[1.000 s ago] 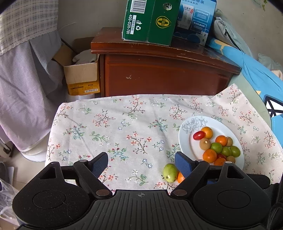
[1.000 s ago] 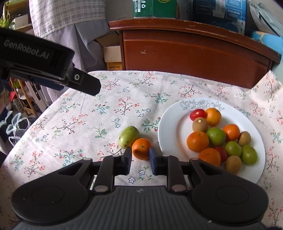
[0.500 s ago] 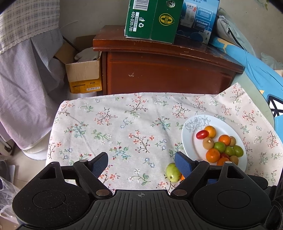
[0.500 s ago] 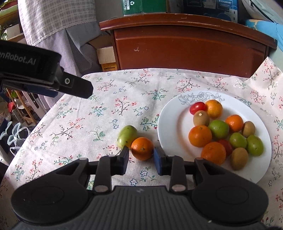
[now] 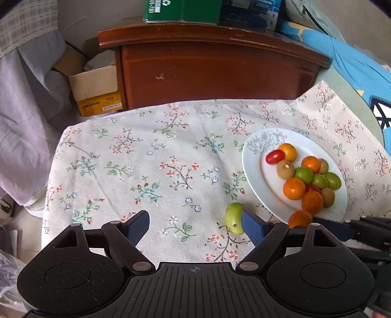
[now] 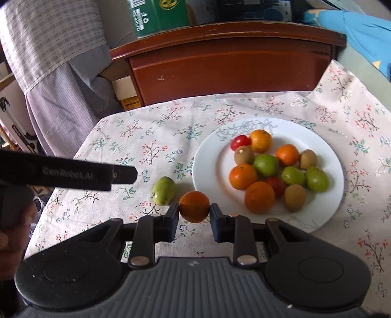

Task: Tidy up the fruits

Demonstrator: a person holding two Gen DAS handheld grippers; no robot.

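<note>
Right claw: our right claw (image 6: pixel 194 215) grips a small orange (image 6: pixel 194 206) between its two pads, one pad on each side of the fruit; its jaws have just been closing on it.
Held orange: we see it just left of the near rim of the white plate (image 6: pixel 207 176); whether it is clear of the cloth we cannot tell. From the left wrist view it (image 5: pixel 300 219) peeks out at the plate's (image 5: pixel 254 176) near edge.
Left claw: our left claw (image 5: pixel 195 226) stands wide, nothing between its pads, over the near part of the cloth.
Green fruit: a lone green fruit (image 6: pixel 164 187) lies on the floral cloth (image 6: pixel 151 144), just left of the held orange and off the plate. In the left wrist view it (image 5: pixel 233 219) sits just beside the right pad of our left claw; whether they touch we cannot tell.
Plate: it holds a heap of oranges, green fruits, brown kiwis and red tomatoes, gathered in its middle and right part.
Counter: the counter is covered by the floral cloth; the plate sits on its right side.
Far side: a dark wooden cabinet (image 5: pixel 220 68) stands beyond the counter, with a green carton (image 6: pixel 158 14) on top.
Left edge: a cardboard box (image 5: pixel 95 90) rests beside the cabinet.
</note>
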